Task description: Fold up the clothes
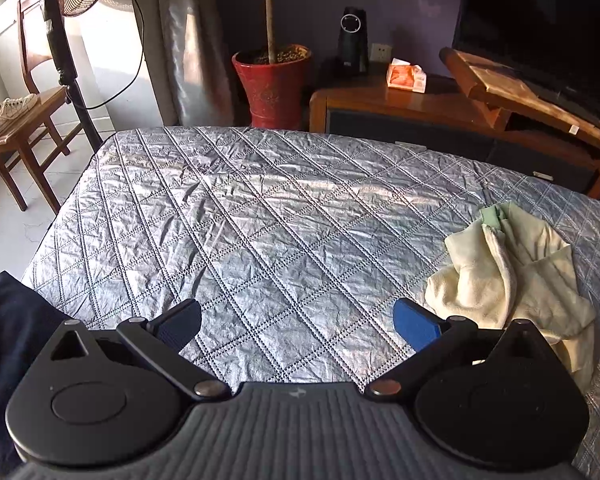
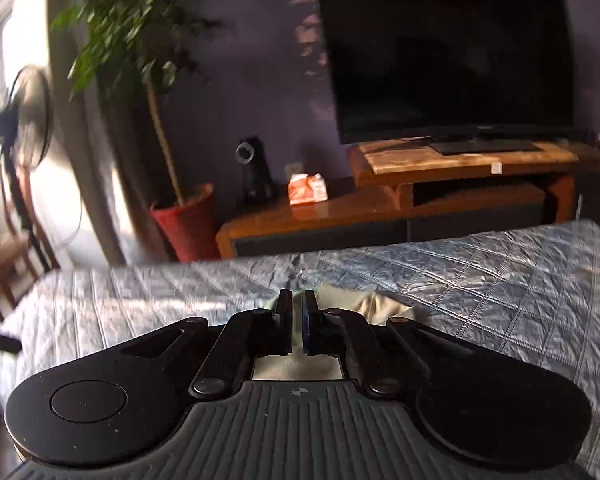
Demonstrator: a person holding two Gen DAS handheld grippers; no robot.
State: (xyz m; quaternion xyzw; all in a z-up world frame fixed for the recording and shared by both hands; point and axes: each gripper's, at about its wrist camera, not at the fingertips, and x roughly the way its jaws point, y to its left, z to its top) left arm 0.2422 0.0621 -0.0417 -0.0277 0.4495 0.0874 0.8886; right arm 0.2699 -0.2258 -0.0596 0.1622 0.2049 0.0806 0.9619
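garment: we see a cream garment [image 1: 512,276] with green trim, crumpled on the quilted bed [image 1: 260,208], right side
handling: we judge it soft, light, floppy; best pinched at a hem or cuff
left gripper [image 1: 296,322]: jaws apart, nothing between
right gripper [image 2: 297,322]: jaws together, apparently pinching the cloth
containers: red pot [image 1: 272,80] holds a plant

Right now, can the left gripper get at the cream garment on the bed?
Probably yes. The left gripper is open over bare quilt, and the cream garment lies crumpled just to the right of its blue fingertip, nothing between. It needs a short sideways shift first.
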